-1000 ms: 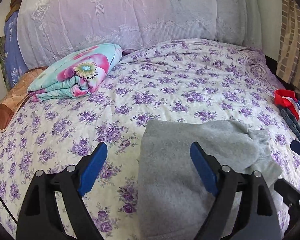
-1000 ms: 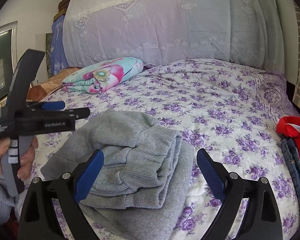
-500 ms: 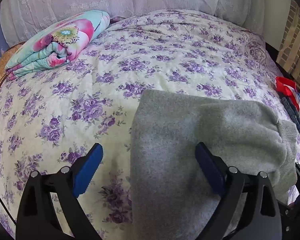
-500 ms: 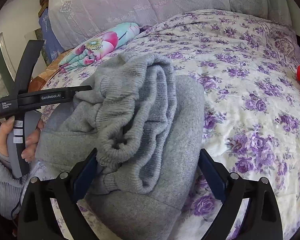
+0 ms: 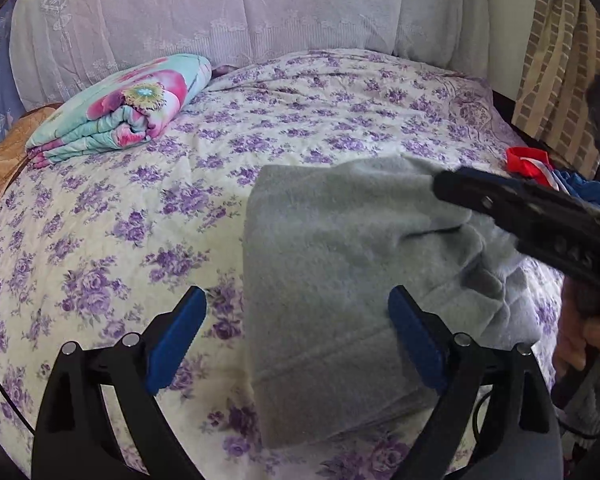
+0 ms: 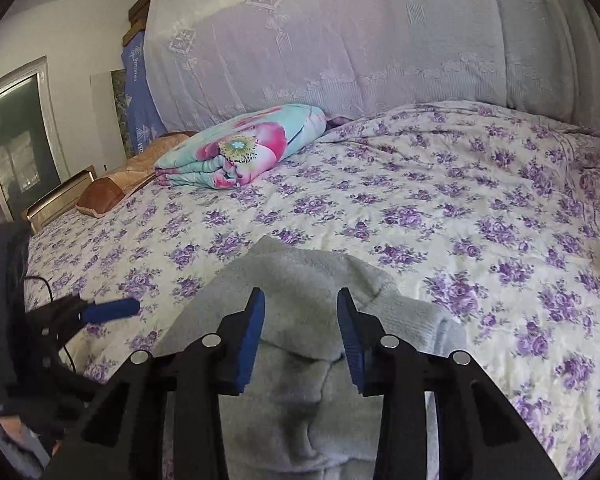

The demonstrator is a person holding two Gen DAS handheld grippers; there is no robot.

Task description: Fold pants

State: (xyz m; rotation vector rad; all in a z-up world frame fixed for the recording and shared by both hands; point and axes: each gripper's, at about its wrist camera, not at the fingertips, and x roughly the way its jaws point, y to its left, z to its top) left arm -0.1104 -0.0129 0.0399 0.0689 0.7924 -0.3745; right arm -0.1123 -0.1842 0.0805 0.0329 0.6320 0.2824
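The gray pants (image 6: 300, 360) are lying folded on the near part of the bed (image 6: 440, 208), in a thick soft pile. The right claw (image 6: 300, 334) is being held low over the pile, and its jaws are closing, with a bump of gray cloth between the blue pads; it cannot be told whether the cloth is being pinched. The left claw (image 5: 296, 336) is being held wide apart over the left edge of the pants, with nothing gripped. Farther back, a flowery blanket (image 6: 244, 152) is lying rolled up. On the right edge, red and blue clothes (image 5: 548, 172) are lying
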